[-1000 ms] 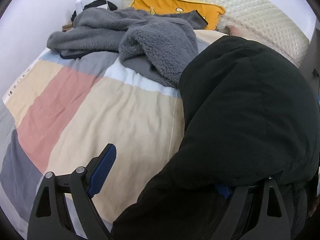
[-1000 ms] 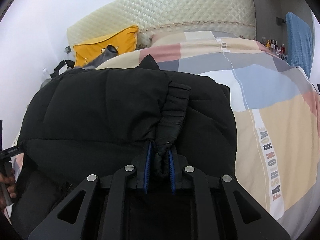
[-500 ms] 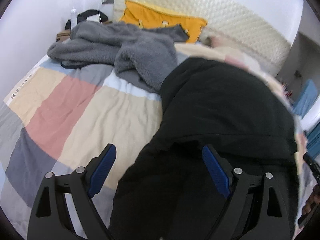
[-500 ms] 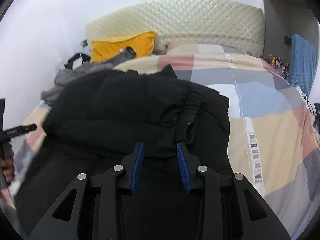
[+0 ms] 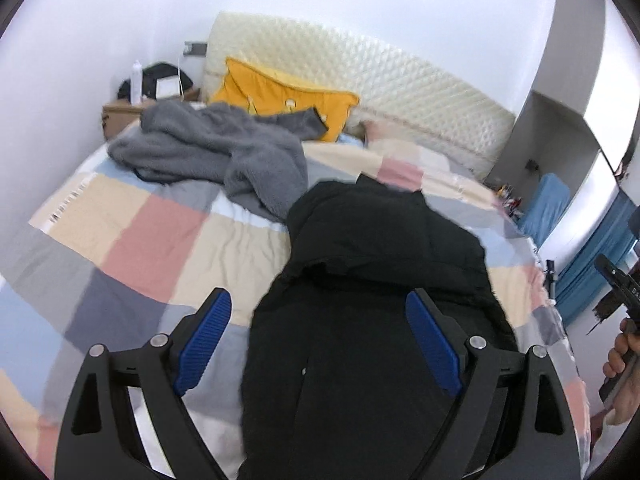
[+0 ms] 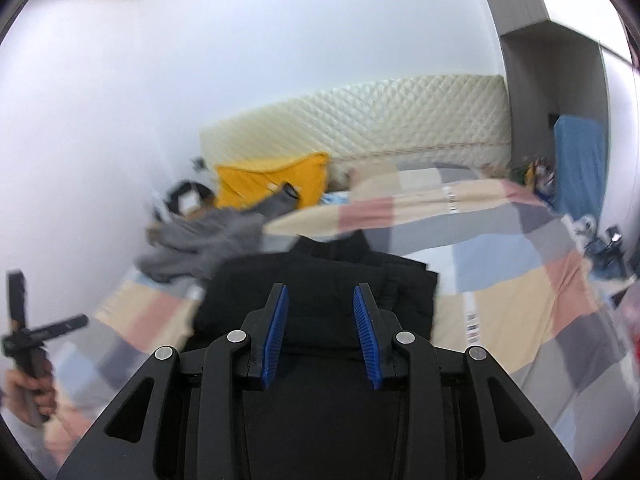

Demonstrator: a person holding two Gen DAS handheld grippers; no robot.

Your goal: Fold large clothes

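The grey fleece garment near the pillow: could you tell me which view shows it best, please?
The left wrist view: the grey fleece garment lies sharp and whole beside the black jacket. The right wrist view shows it blurred, partly hidden by the jacket.

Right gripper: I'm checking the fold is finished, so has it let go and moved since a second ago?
Yes. The right gripper has released the black coat and pulled up and back: the headboard looks farther.
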